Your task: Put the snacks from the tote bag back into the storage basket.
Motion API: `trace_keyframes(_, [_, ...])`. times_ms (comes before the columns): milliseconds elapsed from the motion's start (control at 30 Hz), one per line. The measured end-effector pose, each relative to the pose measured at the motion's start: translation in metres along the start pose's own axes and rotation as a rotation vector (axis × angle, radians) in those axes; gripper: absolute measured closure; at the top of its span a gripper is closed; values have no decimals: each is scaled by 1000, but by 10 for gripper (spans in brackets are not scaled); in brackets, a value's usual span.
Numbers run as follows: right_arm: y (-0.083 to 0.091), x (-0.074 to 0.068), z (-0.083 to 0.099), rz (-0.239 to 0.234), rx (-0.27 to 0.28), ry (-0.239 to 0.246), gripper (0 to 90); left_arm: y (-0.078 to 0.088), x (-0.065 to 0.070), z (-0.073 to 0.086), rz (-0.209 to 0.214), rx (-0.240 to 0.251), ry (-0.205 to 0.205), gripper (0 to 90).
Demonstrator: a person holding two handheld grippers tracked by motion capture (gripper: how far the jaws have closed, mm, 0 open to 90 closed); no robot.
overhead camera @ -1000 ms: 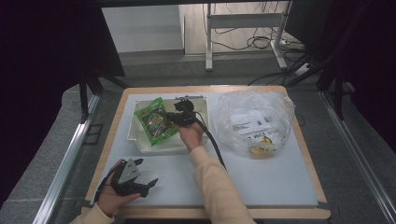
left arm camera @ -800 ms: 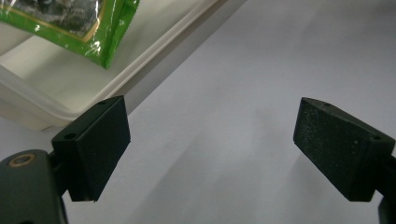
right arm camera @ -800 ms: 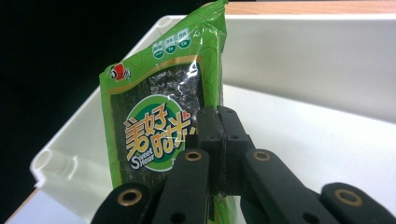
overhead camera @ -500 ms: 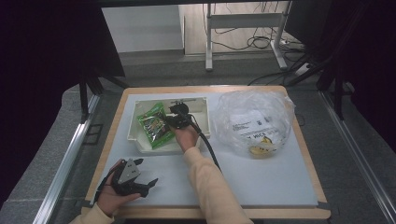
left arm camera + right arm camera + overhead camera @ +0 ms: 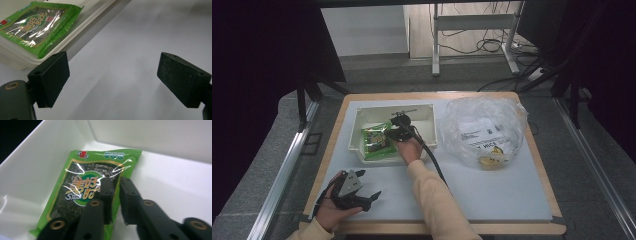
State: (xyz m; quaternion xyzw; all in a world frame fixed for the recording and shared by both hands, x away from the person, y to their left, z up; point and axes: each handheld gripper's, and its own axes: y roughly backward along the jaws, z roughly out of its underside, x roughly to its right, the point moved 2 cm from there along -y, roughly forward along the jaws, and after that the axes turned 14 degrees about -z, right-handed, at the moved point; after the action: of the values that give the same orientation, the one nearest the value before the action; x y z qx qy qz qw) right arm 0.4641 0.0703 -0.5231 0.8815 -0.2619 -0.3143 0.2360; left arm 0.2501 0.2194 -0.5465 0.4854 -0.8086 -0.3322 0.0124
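A green seaweed snack packet point(image 5: 376, 141) lies in the white tray point(image 5: 362, 112) at the table's back left. My right gripper point(image 5: 394, 131) reaches into the tray, its jaws nearly together and pinching the packet's right edge. In the right gripper view the packet point(image 5: 82, 187) lies flat on the tray floor point(image 5: 175, 185), with the right gripper point(image 5: 116, 192) shut on its edge. My left gripper point(image 5: 369, 185) rests open on the white mat at the front left, holding nothing. In the left gripper view the left gripper point(image 5: 113, 75) spreads wide over bare mat, with the packet point(image 5: 32, 25) at upper left.
A crumpled clear plastic bag point(image 5: 484, 130) with printed paper and something yellow inside sits right of the tray. The white mat point(image 5: 492, 195) covers the wooden-edged table. The tray's rim point(image 5: 75, 35) runs close to my left gripper's left jaw.
My right gripper has carried the packet to the left and lowered it from a tilted, raised pose down flat into the tray. The left gripper has stayed put.
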Motion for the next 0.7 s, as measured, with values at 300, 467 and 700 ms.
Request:
trace_keyframes(300, [16,-2,-6,-12,9,37,554,-1,-1,0,-1,0,-2,108])
trace_keyframes(467, [29,-7,-9,-51,25,63,499,0,0,0,-7,-3,6,108])
trace_keyframes(700, [61,-25,-13,-122,36,155,421,0,0,1,-15,-9,-3,108])
